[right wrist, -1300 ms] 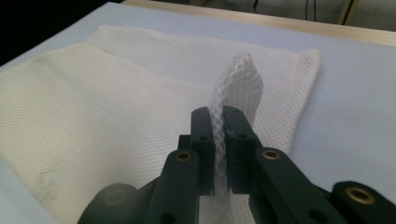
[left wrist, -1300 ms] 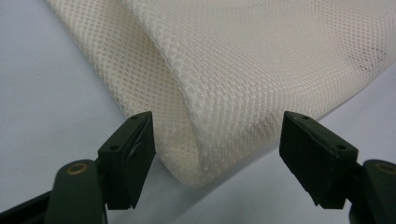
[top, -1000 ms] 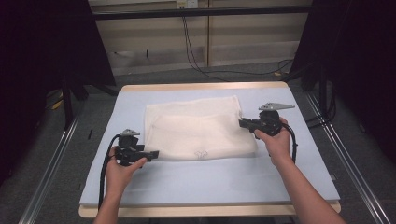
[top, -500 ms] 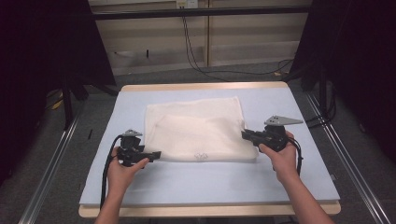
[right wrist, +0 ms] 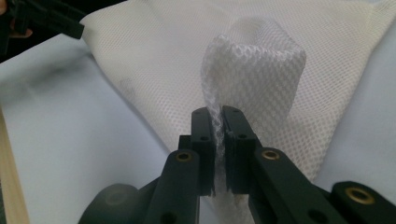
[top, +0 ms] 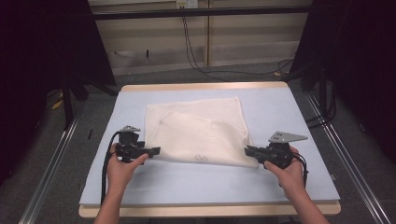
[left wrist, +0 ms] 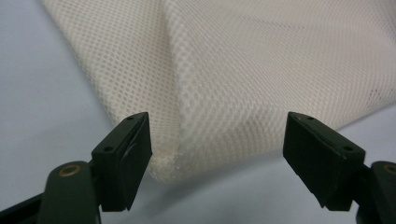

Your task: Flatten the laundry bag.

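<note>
The cream mesh cloth (top: 198, 133) lies folded on the table (top: 299, 112) between both tools. The right tool (right wrist: 218, 122) pinches its near corner, ready to lift; the left tool (left wrist: 217, 154) gapes wide around the opposite corner, lined up to bite.

A pale blue counter (top: 289, 112) with a wooden edge carries a cream mesh cloth (top: 196, 128), lying folded near its middle.

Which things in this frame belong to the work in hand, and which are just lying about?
In the job:
- white mesh cloth
- right tongs, shut on the cloth's near corner
- left tongs, open at the other near corner

Lying about:
- blue table mat
- black cables on the floor behind the table
</note>
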A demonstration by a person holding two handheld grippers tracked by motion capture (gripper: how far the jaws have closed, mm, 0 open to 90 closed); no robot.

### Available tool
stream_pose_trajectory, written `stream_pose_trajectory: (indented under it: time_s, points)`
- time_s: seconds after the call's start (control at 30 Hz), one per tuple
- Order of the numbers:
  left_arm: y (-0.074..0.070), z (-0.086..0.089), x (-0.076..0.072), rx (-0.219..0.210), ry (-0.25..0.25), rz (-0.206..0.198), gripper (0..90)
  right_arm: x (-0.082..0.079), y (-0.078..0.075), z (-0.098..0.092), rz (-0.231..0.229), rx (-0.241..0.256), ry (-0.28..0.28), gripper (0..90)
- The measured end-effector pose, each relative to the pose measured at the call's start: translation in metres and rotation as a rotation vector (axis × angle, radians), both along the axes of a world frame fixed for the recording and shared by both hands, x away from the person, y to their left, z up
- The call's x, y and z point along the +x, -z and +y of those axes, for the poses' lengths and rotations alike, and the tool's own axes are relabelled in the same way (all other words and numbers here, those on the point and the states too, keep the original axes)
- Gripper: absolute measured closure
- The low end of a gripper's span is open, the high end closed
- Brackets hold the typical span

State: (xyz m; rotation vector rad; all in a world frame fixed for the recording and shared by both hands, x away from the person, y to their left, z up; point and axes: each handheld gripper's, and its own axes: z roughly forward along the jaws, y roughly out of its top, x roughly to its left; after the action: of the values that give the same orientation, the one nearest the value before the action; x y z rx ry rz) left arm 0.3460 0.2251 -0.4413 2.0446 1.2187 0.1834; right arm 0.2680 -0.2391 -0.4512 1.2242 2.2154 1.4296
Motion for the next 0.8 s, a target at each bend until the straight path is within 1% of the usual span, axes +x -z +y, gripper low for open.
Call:
stream_pose_trajectory:
  time_s: [0.03, 0.07, 0.13, 0.17, 0.2, 0.3, 0.33, 0.37, 0.4, 0.43, 0.47, 0.5, 0.53, 0.57, 0.6, 0.63, 0.7, 0.77, 0.8]
  points:
    - [0.0, 0.001, 0.001, -0.002, -0.008, -0.001, 22.9, -0.001, 0.001, 0.0, 0.004, -0.001, -0.005, 84.3]
    - [0.0, 0.002, 0.002, 0.01, -0.019, -0.007, 22.1, -0.002, 0.002, 0.0, 0.006, -0.006, -0.01, 84.2]
    - [0.001, 0.002, 0.003, 0.004, -0.022, 0.001, 20.9, -0.003, 0.003, 0.0, 0.01, -0.008, -0.02, 84.3]
    - [0.001, 0.003, 0.005, 0.01, -0.028, -0.006, 20.5, -0.004, 0.004, 0.0, 0.009, -0.006, -0.021, 84.3]
    - [0.0, 0.003, 0.005, 0.019, -0.025, -0.005, 20.5, -0.004, 0.004, 0.0, 0.009, -0.006, -0.021, 84.3]
    - [-0.003, 0.005, 0.009, 0.006, -0.039, -0.01, 20.4, -0.007, 0.007, 0.003, 0.02, -0.016, -0.039, 84.3]
    - [-0.003, 0.005, 0.01, -0.011, -0.045, -0.008, 20.4, -0.008, 0.008, 0.004, 0.023, -0.019, -0.048, 84.3]
    - [-0.004, 0.006, 0.012, -0.008, -0.041, -0.002, 20.3, -0.009, 0.01, 0.005, 0.027, -0.02, -0.054, 84.2]
    - [-0.004, 0.005, 0.013, -0.016, -0.053, -0.004, 20.0, -0.01, 0.011, 0.005, 0.028, -0.018, -0.056, 84.2]
    - [-0.005, 0.004, 0.016, -0.005, -0.038, 0.008, 20.0, -0.011, 0.012, 0.004, 0.027, -0.012, -0.056, 84.2]
    - [-0.005, 0.001, 0.019, 0.008, -0.041, 0.003, 19.8, -0.012, 0.013, 0.004, 0.027, -0.003, -0.049, 84.2]
    - [-0.006, -0.001, 0.02, 0.012, -0.04, 0.0, 19.7, -0.012, 0.014, 0.003, 0.026, -0.001, -0.053, 84.2]
    - [-0.007, -0.003, 0.023, 0.012, -0.023, 0.01, 19.7, -0.013, 0.014, 0.003, 0.028, -0.002, -0.052, 84.2]
    - [-0.008, -0.005, 0.026, -0.006, -0.028, 0.013, 19.7, -0.013, 0.014, 0.003, 0.03, -0.005, -0.055, 84.2]
    - [-0.008, -0.007, 0.028, -0.012, -0.03, 0.017, 19.7, -0.013, 0.014, 0.003, 0.03, -0.009, -0.062, 84.2]
    - [-0.008, -0.007, 0.03, -0.003, -0.024, 0.015, 19.7, -0.013, 0.015, 0.003, 0.031, -0.009, -0.064, 84.2]
    - [-0.01, -0.01, 0.036, -0.01, -0.035, 0.01, 20.7, -0.013, 0.016, 0.003, 0.043, -0.009, -0.069, 84.2]
    - [-0.012, -0.011, 0.041, -0.008, -0.034, 0.01, 21.4, -0.013, 0.017, 0.004, 0.045, -0.011, -0.072, 84.3]
    - [-0.012, -0.013, 0.043, 0.002, -0.03, 0.004, 21.9, -0.013, 0.018, 0.005, 0.05, -0.014, -0.08, 84.2]
